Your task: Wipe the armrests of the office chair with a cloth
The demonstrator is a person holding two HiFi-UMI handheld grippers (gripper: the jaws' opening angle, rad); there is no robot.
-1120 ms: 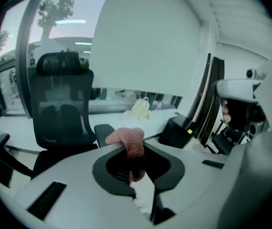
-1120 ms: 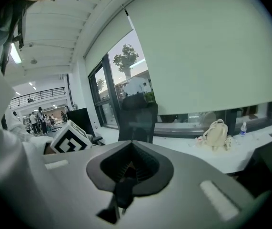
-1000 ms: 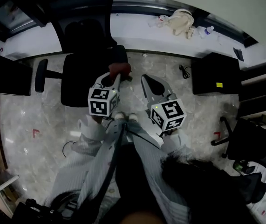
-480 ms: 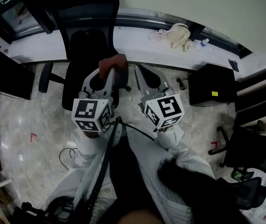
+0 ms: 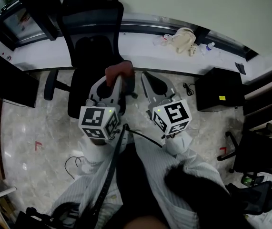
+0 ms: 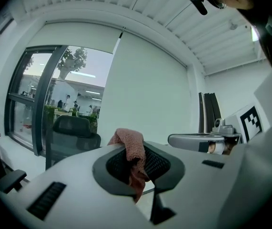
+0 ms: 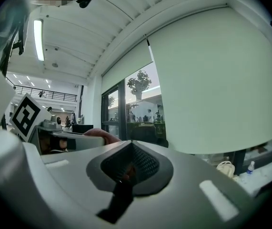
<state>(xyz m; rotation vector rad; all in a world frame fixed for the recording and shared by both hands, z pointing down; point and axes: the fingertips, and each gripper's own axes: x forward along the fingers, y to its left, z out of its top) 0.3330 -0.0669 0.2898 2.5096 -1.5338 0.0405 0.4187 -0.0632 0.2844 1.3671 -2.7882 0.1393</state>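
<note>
Head view, looking steeply down. A pale marbled floor (image 5: pixel 21 142) fills the frame below a long white counter (image 5: pixel 140 46) that runs along the wall. The black office chair (image 5: pixel 90 42) stands against this counter with its backrest toward the wall; one armrest (image 5: pixel 50 86) projects on the chair's far left side, well apart from both grippers. A black box (image 5: pixel 219 89) sits on the floor to the right, and a second dark chair (image 5: pixel 262 154) stands at the right edge. The person's light sleeves (image 5: pixel 95 149) lead up from the lower frame to the two grippers.

The left gripper (image 5: pixel 118 80) is held over the right-hand edge of the chair seat. Its jaws are clenched on a reddish-pink cloth (image 5: pixel 119 71), which bunches above the jaw tips; the left gripper view (image 6: pixel 136 159) shows the cloth (image 6: pixel 131 144) pinched between the dark pads, with a fold standing up and a tail hanging below. Whether the cloth touches the chair cannot be told.

The right gripper (image 5: pixel 147 78) lies just beside the left one, over the floor at the chair's right. The right gripper view (image 7: pixel 130 147) shows its jaws closed together with nothing between them.

On the counter, a beige bag (image 5: pixel 183 36) rests near a small water bottle (image 5: pixel 208 46).
</note>
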